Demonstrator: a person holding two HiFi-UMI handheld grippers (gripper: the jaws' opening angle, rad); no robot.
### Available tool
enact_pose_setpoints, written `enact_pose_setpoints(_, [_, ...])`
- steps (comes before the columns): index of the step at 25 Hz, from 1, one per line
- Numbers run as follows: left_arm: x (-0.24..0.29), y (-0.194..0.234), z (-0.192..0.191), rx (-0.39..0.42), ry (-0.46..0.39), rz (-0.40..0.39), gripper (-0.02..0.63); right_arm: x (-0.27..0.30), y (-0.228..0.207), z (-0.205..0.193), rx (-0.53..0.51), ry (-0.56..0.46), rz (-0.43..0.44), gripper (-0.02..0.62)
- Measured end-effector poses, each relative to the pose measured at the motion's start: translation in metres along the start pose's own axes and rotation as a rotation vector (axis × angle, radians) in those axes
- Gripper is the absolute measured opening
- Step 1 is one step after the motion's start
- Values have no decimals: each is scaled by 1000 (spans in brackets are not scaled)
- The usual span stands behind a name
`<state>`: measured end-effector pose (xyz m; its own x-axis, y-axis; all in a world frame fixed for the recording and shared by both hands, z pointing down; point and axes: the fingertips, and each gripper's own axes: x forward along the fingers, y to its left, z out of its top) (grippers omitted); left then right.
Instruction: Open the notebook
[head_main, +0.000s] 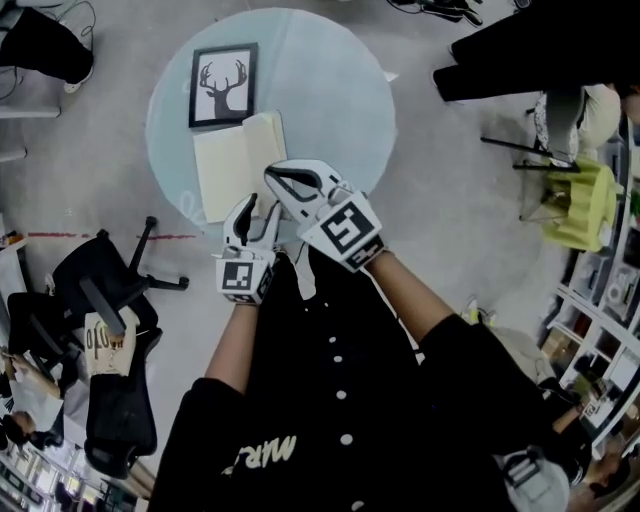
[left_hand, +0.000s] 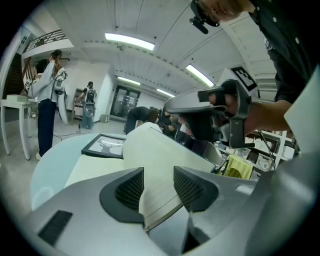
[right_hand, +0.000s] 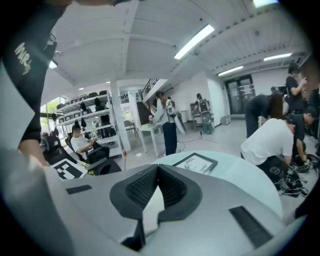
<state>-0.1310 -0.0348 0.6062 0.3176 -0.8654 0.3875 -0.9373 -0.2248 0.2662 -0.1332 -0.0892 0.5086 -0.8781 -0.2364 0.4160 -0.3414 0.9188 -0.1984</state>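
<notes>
Right tongs (right_hand: 157, 170) clenched on a cream leaf of the notebook (head_main: 235, 165), which lies on the round desk (head_main: 330, 90). Left tongs (left_hand: 158, 185) parted, notebook edge between them, unpinched. Only the left gripper view shows that leaf raised. The head view places the antler picture (head_main: 223, 85) just beyond.
</notes>
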Motion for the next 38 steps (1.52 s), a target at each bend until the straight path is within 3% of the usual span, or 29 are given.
enact_pose_setpoints(4, [8, -5, -14, 0, 22, -39, 183, 48, 5, -36, -38, 178, 110, 3])
enact_pose_setpoints(8, [9, -9, -24, 7, 43, -69, 183, 57, -11, -93, -56, 405, 129, 4])
enact_pose_setpoints(10, [6, -12, -27, 23, 53, -81, 183, 53, -24, -117, -64, 473, 104, 5])
enact_pose_setpoints(21, [-31, 25, 5, 15, -25, 22, 183, 47, -60, -183, -124, 541, -95, 5])
enact_pose_setpoints(31, [-49, 41, 10, 20, -20, 83, 183, 52, -65, -199, -193, 588, -117, 9])
enact_pose_setpoints(38, [-65, 40, 39, 24, -61, 161, 183, 46, -62, -198, -190, 604, -130, 9])
